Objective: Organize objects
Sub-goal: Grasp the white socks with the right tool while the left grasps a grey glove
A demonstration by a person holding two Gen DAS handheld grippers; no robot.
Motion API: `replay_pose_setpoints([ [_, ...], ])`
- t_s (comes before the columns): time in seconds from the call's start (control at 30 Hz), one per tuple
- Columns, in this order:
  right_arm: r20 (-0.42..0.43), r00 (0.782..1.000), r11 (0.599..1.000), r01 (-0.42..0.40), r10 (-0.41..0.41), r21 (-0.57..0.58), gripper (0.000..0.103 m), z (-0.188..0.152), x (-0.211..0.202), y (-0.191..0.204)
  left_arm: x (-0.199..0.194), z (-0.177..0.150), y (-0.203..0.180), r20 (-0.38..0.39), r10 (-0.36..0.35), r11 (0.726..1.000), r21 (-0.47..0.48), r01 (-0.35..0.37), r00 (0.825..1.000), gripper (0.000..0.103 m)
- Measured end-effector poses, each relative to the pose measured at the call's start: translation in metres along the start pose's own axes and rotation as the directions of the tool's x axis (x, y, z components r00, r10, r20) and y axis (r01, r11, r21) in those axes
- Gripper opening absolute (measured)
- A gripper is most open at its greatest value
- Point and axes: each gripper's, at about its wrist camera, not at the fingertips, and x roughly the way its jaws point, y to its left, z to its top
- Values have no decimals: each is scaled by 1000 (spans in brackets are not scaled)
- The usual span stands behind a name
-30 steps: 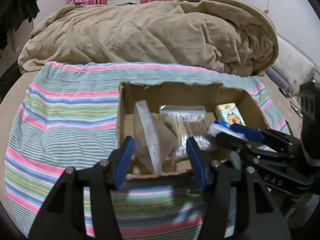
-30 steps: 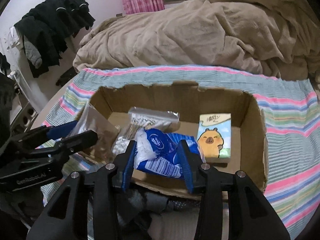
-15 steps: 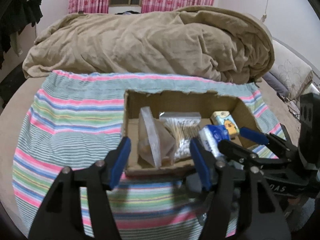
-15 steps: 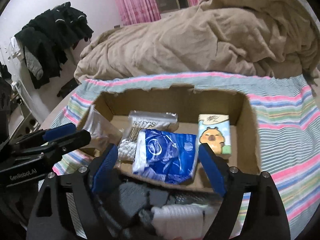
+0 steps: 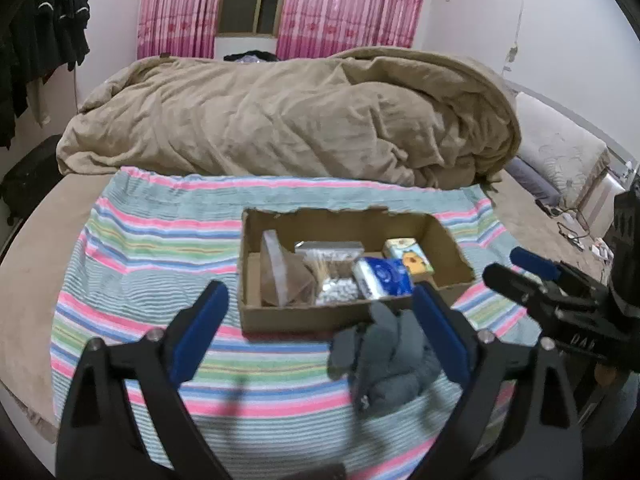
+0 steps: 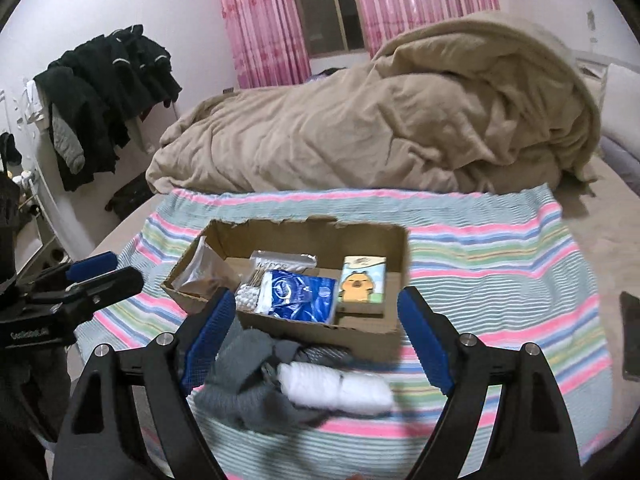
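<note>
A cardboard box (image 5: 320, 316) sits on a striped cloth on the bed; it also shows in the right wrist view (image 6: 320, 330). Inside lie a clear plastic bag (image 5: 280, 276), a cotton swab pack (image 5: 332, 272), a blue packet (image 5: 384, 278) (image 6: 298, 292) and a capybara tissue pack (image 5: 410, 258) (image 6: 362, 284). Grey socks (image 5: 388, 356) (image 6: 248, 364) and a white rolled sock (image 6: 336, 386) lie in front of the box. My left gripper (image 5: 320, 332) is open and empty above the cloth. My right gripper (image 6: 316, 344) is open and empty above the socks.
A tan duvet (image 5: 280, 120) is heaped behind the cloth. Dark clothes (image 6: 104, 92) hang on a rack at the left. A dark phone-like object (image 6: 630, 332) lies at the cloth's right edge. Pink curtains (image 5: 340, 4) cover the far window.
My right gripper opened and let the blue packet go into the box. Both grippers drew back and up from the box; the left one opened wider.
</note>
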Motion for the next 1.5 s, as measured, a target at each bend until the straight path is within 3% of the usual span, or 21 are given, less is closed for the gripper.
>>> replay_pose_setpoints([
  [0.23, 10, 1000, 1000, 5, -5, 3, 86, -7, -25, -9, -7, -15, -13, -15, -7, 1000, -1, 7, 1000, 98],
  [0.4, -14, 1000, 1000, 10, -10, 4, 86, -20, -26, -18, 3, -33, -21, -66, -26, 999, -21, 24, 998, 98],
  [0.77, -107, 994, 999, -7, 12, 52, 86, -47, 7, -43, 46, -62, -46, -168, -58, 998, -7, 57, 984, 98],
  [1.13, -199, 974, 985, -78, 108, 152, 86, -67, 51, -56, 82, -88, -45, -246, -60, 998, -22, 56, 968, 96],
  [1.3, -215, 966, 977, -107, 146, 184, 84, -72, 61, -55, 84, -90, -54, -237, -91, 995, 19, 98, 967, 70],
  [1.4, -211, 957, 965, -154, 199, 212, 62, -75, 63, -56, 83, -91, -59, -234, -103, 993, 30, 113, 967, 58],
  [1.5, -199, 960, 969, -157, 195, 191, 58, -76, 59, -52, 79, -90, -64, -231, -118, 991, 38, 130, 966, 49],
])
